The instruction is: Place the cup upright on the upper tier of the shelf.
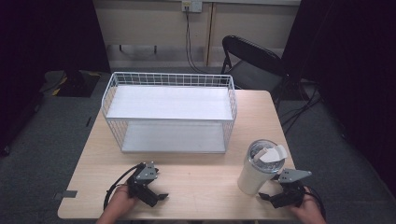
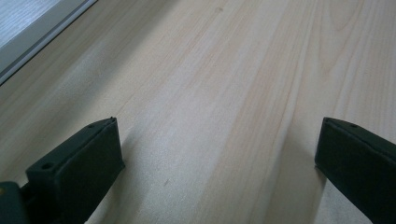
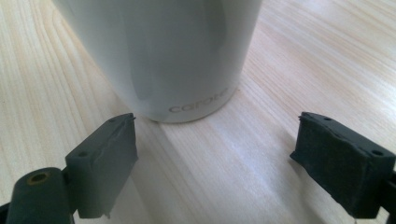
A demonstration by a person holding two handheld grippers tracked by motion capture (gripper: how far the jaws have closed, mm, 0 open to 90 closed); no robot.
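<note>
Near the right front corner of the pale wooden table (image 1: 196, 177), a tall white tumbler with a clear lid and a raised white flap (image 1: 259, 169) stands upright, and the right gripper (image 1: 270, 196) sits just beside its base on the near side, jaws spread wide and holding nothing. From the right gripper view the cup's white wall (image 3: 163, 56) rises just beyond the two black jaws, its foot a little ahead of the left jaw's tip and not yet between them, so I judge the work to be at its very start: the approach is made, but the grasp, the lift and any setting down all remain to be done. The left gripper (image 1: 162, 196) rests low over bare wood at the near left, well apart from the tumbler, its jaws likewise wide open and empty; its own view shows only table grain and, at the far left corner, the pale edge of the rack's base (image 2: 28, 28). That white wire two-level rack with flat white shelves (image 1: 170, 112) stands at the far middle of the table, both shelves bare, and looks a likely place for the cup, though that is only a guess. Nothing lies between tumbler and rack; the rack's wire rim and front edge are what a carried cup would have to clear. Beyond the table a black folding chair (image 1: 252, 60) stands on the grey floor, out of the way.
</note>
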